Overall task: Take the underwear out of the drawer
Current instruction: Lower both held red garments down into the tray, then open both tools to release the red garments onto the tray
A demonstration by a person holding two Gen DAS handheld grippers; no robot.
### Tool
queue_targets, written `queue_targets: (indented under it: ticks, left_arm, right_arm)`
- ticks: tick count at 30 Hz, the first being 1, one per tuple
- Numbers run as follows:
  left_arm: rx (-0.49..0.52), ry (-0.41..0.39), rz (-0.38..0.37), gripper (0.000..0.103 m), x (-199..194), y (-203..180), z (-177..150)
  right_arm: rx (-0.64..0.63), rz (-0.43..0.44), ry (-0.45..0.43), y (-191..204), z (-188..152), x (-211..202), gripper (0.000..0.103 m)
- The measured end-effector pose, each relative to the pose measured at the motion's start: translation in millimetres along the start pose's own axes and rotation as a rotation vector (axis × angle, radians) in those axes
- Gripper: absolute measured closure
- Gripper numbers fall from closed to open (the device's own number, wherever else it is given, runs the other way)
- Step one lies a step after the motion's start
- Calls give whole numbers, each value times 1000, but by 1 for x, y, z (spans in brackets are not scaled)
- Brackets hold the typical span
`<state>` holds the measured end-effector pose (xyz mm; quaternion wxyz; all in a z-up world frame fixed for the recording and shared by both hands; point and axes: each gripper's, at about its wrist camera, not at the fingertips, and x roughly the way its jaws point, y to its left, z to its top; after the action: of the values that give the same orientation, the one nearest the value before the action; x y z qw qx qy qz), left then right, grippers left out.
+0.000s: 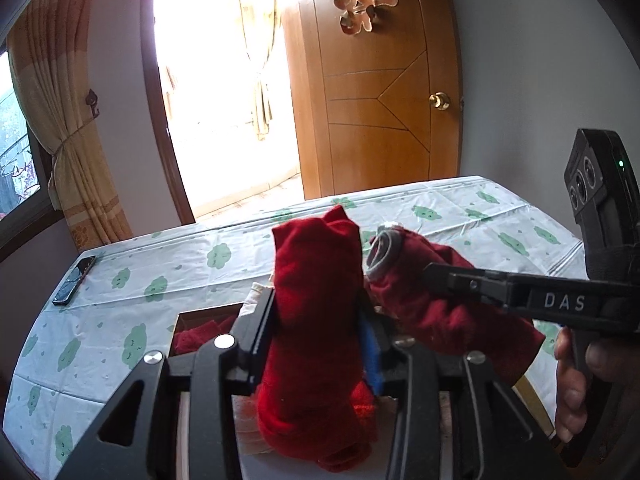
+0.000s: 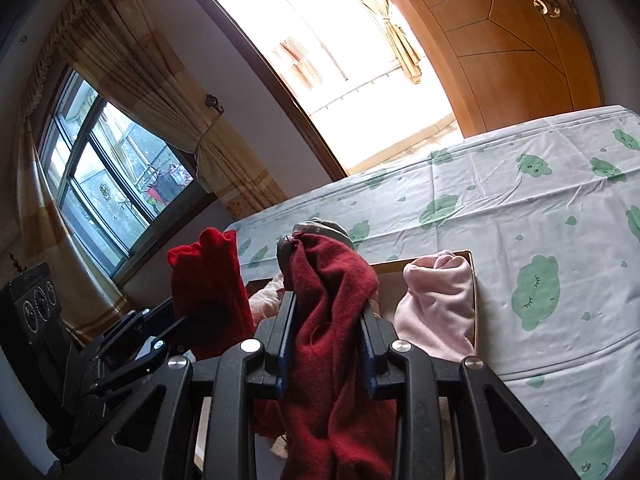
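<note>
Across the bed [image 2: 520,184], covered by a white sheet printed with green clouds, an open cardboard drawer box [image 2: 474,280] is seen lying near the tools. Two pieces of underwear are already lifted above it. A bright red rolled piece [image 1: 316,320] is held upright between the jaws of the left tool [image 1: 316,344]; the cloth fills the gap, so it is judged to be gripped, though how firmly cannot be told. A darker red piece with a grey waistband [image 2: 328,300] is clamped in the right tool [image 2: 328,344] and hangs down below its jaws. Both pieces are held close beside each other, above the box rather than inside it. A pale pink rolled piece [image 2: 436,308] is left standing at the box's right end, and more red cloth [image 1: 200,336] is visible inside. The task is thus judged partly done: two pieces are out but not yet set down, and at least two remain. A phone [image 1: 74,280] lies at the bed's far left edge.
</note>
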<state>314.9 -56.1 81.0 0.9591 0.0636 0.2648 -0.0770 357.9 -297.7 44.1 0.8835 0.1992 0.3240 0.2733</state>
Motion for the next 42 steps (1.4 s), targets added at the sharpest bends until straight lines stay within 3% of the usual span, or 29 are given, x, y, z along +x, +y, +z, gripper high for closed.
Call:
queue_targets:
  ticks: [2, 4, 7, 15, 22, 26, 36, 42]
  left_arm:
    - [-7, 19, 20, 47, 9, 0, -2]
    - [-24, 42, 10, 44, 16, 2, -6]
    - [-25, 54, 4, 39, 20, 1, -14]
    - [-43, 5, -7, 32, -4, 3, -27]
    - [-59, -46, -37, 25, -34, 2, -38]
    - [-47, -63, -56, 24, -48, -4, -48]
    - [-25, -92, -90, 16, -78, -17, -77]
    - [-41, -77, -91, 16, -80, -18, -90]
  right_arm:
    - [-2, -15, 29, -3, -2, 9, 68]
    - [19, -16, 25, -9, -4, 9, 49]
    - [43, -15, 23, -17, -9, 5, 36]
    - [65, 17, 15, -29, -31, -27, 34]
    - [1, 7, 46, -15, -57, -45, 34]
    - [-90, -4, 58, 2, -56, -36, 34]
    - [-55, -6, 116, -11, -44, -5, 34]
    - [-129, -52, 143, 0, -48, -2, 32]
